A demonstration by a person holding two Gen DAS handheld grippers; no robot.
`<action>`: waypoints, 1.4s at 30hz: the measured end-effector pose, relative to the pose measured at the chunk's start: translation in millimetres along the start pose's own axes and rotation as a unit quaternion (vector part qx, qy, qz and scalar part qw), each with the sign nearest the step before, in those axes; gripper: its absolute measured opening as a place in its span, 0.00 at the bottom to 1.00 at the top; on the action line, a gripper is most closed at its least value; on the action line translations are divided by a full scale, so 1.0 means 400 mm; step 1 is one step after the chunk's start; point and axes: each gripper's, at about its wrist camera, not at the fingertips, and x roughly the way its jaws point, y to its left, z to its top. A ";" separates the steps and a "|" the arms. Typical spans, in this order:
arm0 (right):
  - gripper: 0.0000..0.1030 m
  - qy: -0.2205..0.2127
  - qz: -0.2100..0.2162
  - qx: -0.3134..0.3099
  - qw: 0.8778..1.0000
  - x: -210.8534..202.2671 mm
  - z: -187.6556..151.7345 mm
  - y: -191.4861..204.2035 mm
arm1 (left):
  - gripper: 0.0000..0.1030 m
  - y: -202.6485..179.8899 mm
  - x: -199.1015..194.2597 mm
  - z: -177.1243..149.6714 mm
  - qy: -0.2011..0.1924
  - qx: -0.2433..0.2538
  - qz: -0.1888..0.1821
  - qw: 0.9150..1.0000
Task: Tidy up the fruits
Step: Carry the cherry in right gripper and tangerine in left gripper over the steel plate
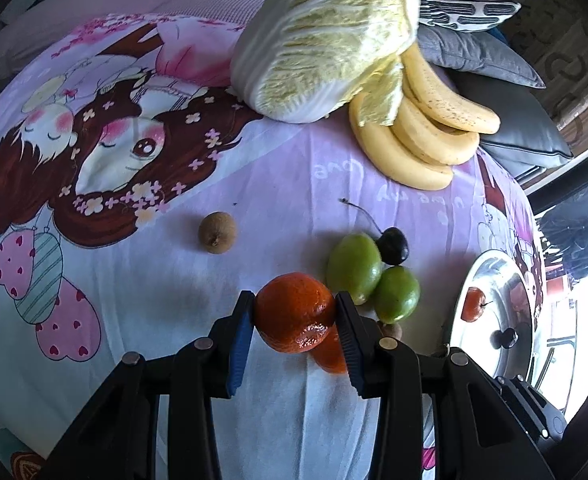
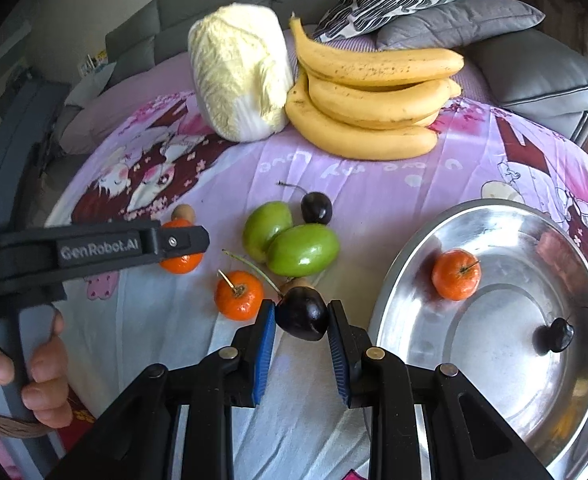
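Observation:
My left gripper [image 1: 294, 310] is shut on an orange tangerine [image 1: 289, 304], held just above the cartoon-print cloth. A second tangerine [image 1: 330, 356] lies under it. In the right wrist view that left gripper [image 2: 185, 245] shows from the side with its tangerine [image 2: 179, 264]. My right gripper [image 2: 302, 316] is shut on a dark cherry [image 2: 304, 310] beside the silver plate [image 2: 494, 368]. The plate holds a tangerine [image 2: 456, 274] and a cherry [image 2: 558, 334]. On the cloth lie a tangerine [image 2: 238, 295], two green fruits [image 2: 265, 230] [image 2: 304, 250] and another cherry [image 2: 316, 208].
A napa cabbage [image 2: 237, 76] and a bunch of bananas [image 2: 374, 96] lie at the back of the cloth, with grey and patterned cushions [image 2: 454, 20] behind. A brown longan [image 1: 217, 232] sits alone on the left. A hand [image 2: 41, 376] holds the left gripper's handle.

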 end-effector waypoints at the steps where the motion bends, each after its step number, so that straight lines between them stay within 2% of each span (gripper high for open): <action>1: 0.27 -0.004 0.000 0.001 1.000 -0.007 0.001 -0.001 | 0.41 -0.007 -0.005 -0.002 -0.002 0.004 -0.001 1.000; 13: 0.27 -0.023 -0.034 0.057 0.998 -0.055 0.004 -0.086 | 0.41 -0.103 -0.012 -0.011 -0.014 0.052 -0.003 0.999; 23: 0.27 -0.034 -0.058 0.110 0.992 -0.095 -0.008 -0.197 | 0.41 -0.192 -0.004 -0.025 -0.001 0.095 -0.011 0.995; 30: 0.27 -0.038 -0.091 0.177 0.979 -0.125 -0.033 -0.312 | 0.41 -0.283 0.014 -0.048 0.022 0.143 -0.028 0.989; 36: 0.27 -0.040 -0.109 0.226 0.967 -0.149 -0.058 -0.395 | 0.41 -0.386 0.033 -0.076 0.038 0.195 -0.042 0.979; 42: 0.27 -0.032 -0.111 0.233 0.966 -0.148 -0.065 -0.415 | 0.41 -0.451 0.063 -0.090 0.058 0.226 -0.046 0.971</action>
